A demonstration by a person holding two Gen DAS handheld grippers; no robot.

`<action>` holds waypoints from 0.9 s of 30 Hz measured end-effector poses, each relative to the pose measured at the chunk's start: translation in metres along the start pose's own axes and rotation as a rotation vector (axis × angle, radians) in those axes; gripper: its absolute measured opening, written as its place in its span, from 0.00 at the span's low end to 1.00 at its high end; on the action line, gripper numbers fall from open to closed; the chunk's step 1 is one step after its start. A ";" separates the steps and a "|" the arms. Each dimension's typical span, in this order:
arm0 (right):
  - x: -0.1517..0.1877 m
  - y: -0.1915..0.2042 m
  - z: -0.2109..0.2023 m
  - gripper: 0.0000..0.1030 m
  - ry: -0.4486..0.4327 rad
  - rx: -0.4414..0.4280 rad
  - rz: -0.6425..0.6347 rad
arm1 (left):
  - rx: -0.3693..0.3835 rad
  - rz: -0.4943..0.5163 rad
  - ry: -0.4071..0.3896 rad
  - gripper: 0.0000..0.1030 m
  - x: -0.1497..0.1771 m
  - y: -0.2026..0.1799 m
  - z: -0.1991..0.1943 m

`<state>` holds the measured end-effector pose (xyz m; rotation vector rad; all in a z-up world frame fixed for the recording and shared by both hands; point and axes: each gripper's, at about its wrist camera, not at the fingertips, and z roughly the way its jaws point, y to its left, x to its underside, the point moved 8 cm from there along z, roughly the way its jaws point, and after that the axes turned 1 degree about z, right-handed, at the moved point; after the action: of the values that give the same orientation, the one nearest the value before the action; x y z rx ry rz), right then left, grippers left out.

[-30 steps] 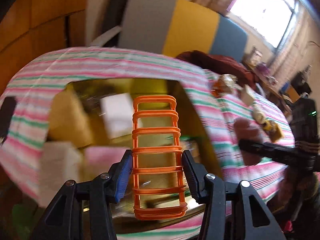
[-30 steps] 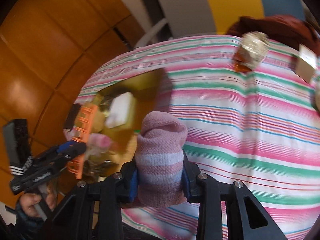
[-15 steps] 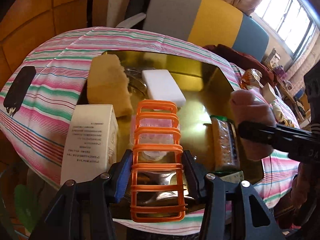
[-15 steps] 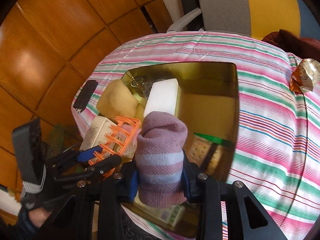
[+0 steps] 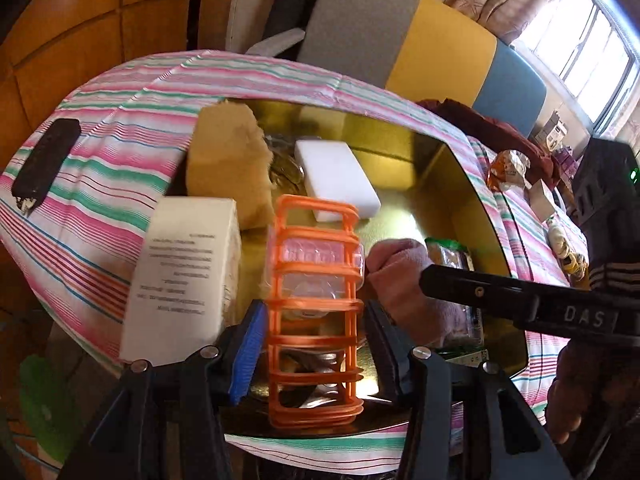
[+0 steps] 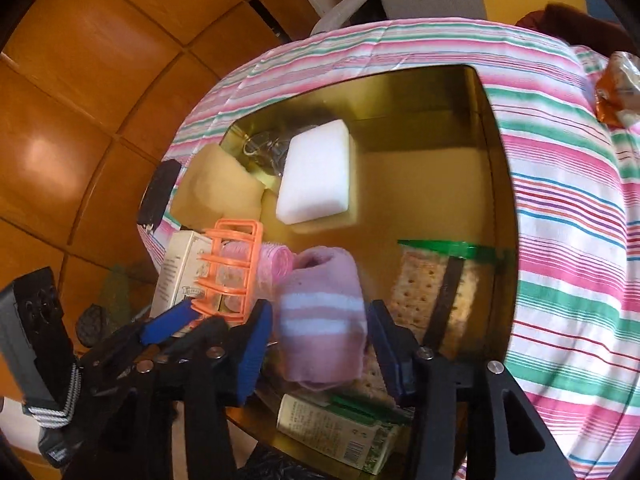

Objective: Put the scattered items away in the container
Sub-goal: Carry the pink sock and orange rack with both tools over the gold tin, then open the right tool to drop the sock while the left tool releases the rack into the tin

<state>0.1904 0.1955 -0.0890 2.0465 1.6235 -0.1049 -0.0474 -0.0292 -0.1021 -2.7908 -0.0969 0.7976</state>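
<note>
Over the gold container point(image 6: 496, 184), the left gripper point(image 5: 314, 340) stood spread around the orange rack point(image 5: 316, 312); the right gripper point(image 6: 320, 344), beside it, had released the pink sock point(image 6: 324, 320).

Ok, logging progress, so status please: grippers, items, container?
Left gripper open around orange plastic rack. Right gripper open around pink striped sock. Both over gold box; nothing blocking.

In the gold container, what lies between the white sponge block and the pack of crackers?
Nothing lies there: in the right wrist view, bare gold floor of the gold container separates the white sponge block from the pack of crackers.
</note>
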 end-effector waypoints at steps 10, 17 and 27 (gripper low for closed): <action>0.014 0.025 0.007 0.21 0.006 0.003 -0.163 | -0.062 0.043 -0.021 0.44 0.004 0.000 -0.001; 0.012 0.017 -0.010 0.24 -0.013 -0.077 -0.103 | -0.024 -0.003 -0.046 0.45 -0.002 0.004 -0.012; 0.009 -0.041 -0.063 0.34 -0.127 -0.069 0.031 | -0.071 -0.070 -0.073 0.49 -0.012 0.024 -0.025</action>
<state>0.1392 0.2367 -0.0522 1.9712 1.4973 -0.1625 -0.0439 -0.0594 -0.0813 -2.8069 -0.2392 0.8952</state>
